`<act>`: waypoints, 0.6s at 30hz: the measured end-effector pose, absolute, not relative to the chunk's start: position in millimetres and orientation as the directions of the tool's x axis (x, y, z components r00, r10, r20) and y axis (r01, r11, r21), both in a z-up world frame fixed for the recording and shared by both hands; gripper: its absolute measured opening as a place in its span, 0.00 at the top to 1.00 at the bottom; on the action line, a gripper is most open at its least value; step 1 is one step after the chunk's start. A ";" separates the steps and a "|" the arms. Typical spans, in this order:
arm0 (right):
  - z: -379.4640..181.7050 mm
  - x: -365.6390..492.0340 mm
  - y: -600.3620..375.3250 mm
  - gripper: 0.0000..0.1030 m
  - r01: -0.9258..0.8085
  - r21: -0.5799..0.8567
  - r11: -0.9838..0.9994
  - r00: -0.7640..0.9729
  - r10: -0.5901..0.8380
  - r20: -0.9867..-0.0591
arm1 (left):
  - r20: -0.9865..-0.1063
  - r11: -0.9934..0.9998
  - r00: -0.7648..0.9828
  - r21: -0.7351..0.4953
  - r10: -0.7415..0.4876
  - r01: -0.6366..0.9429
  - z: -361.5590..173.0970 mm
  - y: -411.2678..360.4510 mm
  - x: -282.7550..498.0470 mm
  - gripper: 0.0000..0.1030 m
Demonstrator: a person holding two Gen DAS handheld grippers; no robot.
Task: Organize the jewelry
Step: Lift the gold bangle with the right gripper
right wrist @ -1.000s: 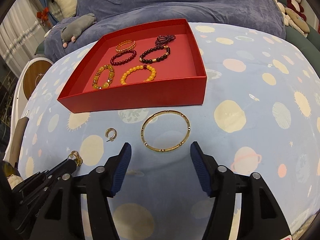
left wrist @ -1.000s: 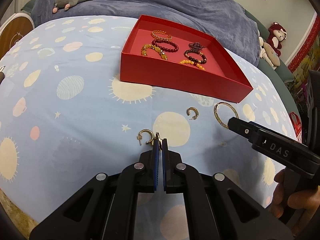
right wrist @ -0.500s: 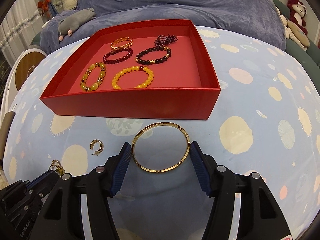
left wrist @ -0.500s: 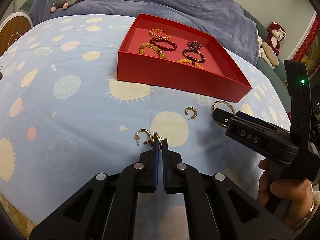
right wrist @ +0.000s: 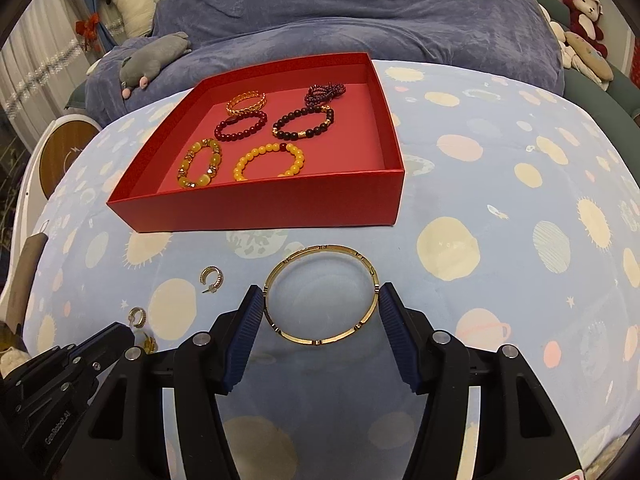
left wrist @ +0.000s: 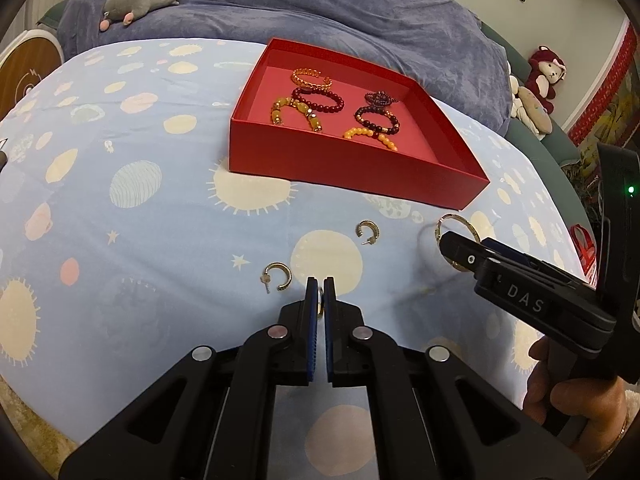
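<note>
Straddling the gold bangle (right wrist: pixel 322 295) with my right tongs (right wrist: pixel 322 300), I have both blue pads just at its outer rim, jaws still apart enough that I cannot say they press on it yet; it lies flat on the spotted sheet (right wrist: pixel 500 184) just in front of the red box (right wrist: pixel 256 210). To do this well I judge I should close evenly so neither pad shoves the ring sideways, take it across its widest part, and lift only once it sits firm, since a thin hoop could pop out or tip. My left tongs (left wrist: pixel 319 286) are closed on a small gold piece (left wrist: pixel 320 300), seemingly an earring, with one hoop earring (left wrist: pixel 279 276) beside the tips and another (left wrist: pixel 368 230) nearer the box. From the right wrist I see the whole bangle and how the pads bracket it; from the left it is mostly hidden behind my right tool, but that view shows my hand (left wrist: pixel 576 396) on the handle.
</note>
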State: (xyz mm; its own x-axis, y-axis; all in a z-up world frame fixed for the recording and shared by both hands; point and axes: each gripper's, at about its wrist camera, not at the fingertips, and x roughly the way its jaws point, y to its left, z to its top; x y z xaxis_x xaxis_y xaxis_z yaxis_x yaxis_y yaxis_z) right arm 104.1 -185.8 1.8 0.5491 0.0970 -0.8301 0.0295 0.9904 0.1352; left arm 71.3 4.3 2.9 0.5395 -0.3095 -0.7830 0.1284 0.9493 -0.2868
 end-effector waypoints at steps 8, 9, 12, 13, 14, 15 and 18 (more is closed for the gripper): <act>19.1 85.5 -188.9 0.44 0.029 0.169 0.985 0.568 0.123 -0.814 | -0.773 0.946 0.548 -0.287 -0.320 0.149 18.3 -1.0 65.8 0.97; 21.7 84.0 -190.0 0.44 0.030 0.174 0.984 0.571 0.126 -0.811 | -0.771 0.945 0.549 -0.291 -0.324 0.149 21.0 -1.2 65.8 0.97; 29.0 79.9 -192.7 0.44 0.029 0.179 0.983 0.583 0.129 -0.803 | -0.761 0.942 0.557 -0.301 -0.331 0.147 29.8 0.6 67.1 0.97; 31.2 78.6 -193.6 0.44 0.029 0.182 0.983 0.586 0.130 -0.800 | -0.757 0.941 0.562 -0.305 -0.333 0.146 32.7 2.0 67.7 0.97; 33.1 77.5 -194.6 0.44 0.030 0.184 0.982 0.589 0.132 -0.797 | -0.754 0.941 0.567 -0.306 -0.332 0.143 35.7 3.4 68.4 0.97; 34.6 76.9 -195.2 0.44 0.030 0.185 0.982 0.591 0.132 -0.796 | -0.752 0.942 0.572 -0.306 -0.329 0.141 38.3 5.0 69.0 0.97; 38.3 75.1 -197.5 0.44 0.032 0.189 0.982 0.597 0.133 -0.791 | -0.745 0.944 0.584 -0.303 -0.321 0.131 43.8 11.0 69.9 0.98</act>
